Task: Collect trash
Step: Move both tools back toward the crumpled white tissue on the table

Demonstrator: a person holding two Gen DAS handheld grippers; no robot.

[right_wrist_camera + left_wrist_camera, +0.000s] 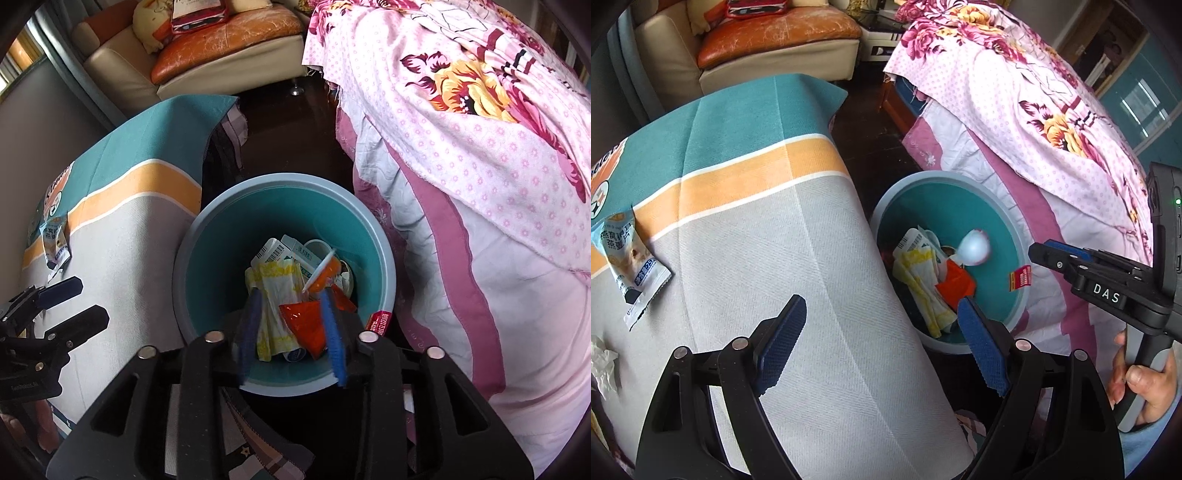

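1. Hovering over the round bin (384, 254), my right tool (291, 339) points steeply down into it, its blue pads (334, 343) standing apart with nothing pressed between them.
2. Just past those pads a small cup with an orange body and a white lid (323, 271) sits tilted in the air or on the heap; the blur keeps me from telling which, and it touches neither pad.
3. Inside the bin lies the collected trash: a yellow-and-white wrapper (277, 295), an orange-red foil piece (304, 325) and a white carton with a barcode (271, 253).
4. A red label (378, 323) hangs on the bin's near right rim.
5. From the left wrist view, my left tool (882, 343) is wide apart and holds nothing; one pad is over the counter (798, 266), the other over the bin's edge.
6. That counter wears a cloth of teal, orange and grey bands, and the bin stands on the dark floor just beside it, between the counter and the bed (1052, 122) with its pink flowered cover.
7. Still on the counter, well to the left, lies a pale snack packet (626, 266) printed with dark characters, and nearer the edge of view a crumpled white tissue (604, 365).
8. My right hand (1141, 384) grips the handle of the right tool at the far right of the left wrist view.
9. A beige sofa with an orange cushion (775, 31) stands in the background.
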